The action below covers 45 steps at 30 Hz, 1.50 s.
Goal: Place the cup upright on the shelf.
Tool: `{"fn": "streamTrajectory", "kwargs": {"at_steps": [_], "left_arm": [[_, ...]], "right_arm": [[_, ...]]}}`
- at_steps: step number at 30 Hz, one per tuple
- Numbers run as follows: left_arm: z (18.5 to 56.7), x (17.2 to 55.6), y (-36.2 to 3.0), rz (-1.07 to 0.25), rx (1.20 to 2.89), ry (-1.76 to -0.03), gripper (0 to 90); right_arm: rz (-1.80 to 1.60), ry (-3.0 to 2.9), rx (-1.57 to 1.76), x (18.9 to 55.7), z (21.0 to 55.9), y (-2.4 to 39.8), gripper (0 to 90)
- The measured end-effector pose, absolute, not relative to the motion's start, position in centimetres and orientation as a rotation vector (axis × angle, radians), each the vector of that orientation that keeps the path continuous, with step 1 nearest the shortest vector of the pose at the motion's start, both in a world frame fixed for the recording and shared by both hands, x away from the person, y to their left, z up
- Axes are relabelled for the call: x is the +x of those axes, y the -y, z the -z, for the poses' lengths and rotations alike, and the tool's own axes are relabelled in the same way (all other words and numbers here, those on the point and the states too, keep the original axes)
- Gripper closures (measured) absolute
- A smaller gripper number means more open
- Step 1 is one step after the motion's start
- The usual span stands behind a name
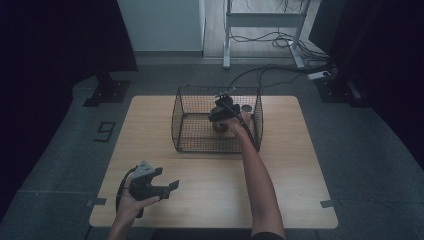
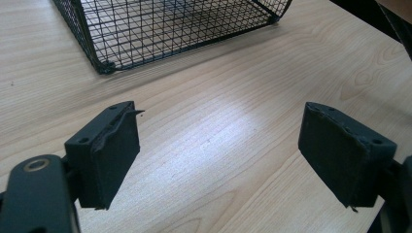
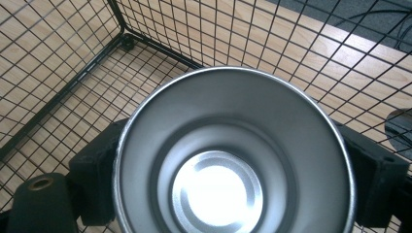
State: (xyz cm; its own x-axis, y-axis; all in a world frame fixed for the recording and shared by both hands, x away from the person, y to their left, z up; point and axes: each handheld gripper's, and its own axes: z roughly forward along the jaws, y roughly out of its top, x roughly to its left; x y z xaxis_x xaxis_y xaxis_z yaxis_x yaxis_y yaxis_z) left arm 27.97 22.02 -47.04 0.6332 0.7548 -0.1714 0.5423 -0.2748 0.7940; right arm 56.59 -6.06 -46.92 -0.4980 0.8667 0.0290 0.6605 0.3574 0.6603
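While the left gripper [image 1: 172, 187] sits at lower left of the high view, its jaws are spread over bare wooden table [image 1: 210, 185], nothing between them. At centre, the black wire basket [image 1: 190, 122] stands on the table. Right gripper [image 1: 218, 118] reaches inside it, jaws pinching a steel cup [image 3: 233, 160] by its sides, mouth toward the camera.

floor: grey carpet [image 1: 60, 150] | wall: white [image 1: 160, 25] | cables [image 1: 280, 40]
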Motion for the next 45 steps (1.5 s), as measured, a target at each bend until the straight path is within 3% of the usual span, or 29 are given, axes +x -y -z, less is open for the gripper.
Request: {"fn": "streamTrajectory", "kwargs": {"at_steps": [45], "left_arm": [[47.16, 27.81, -21.03, -0.282, 1.981, -0.996, 15.3]], "right_arm": [[-0.730, -2.374, 1.343, 56.71, 47.03, 6.61, 11.5]]}}
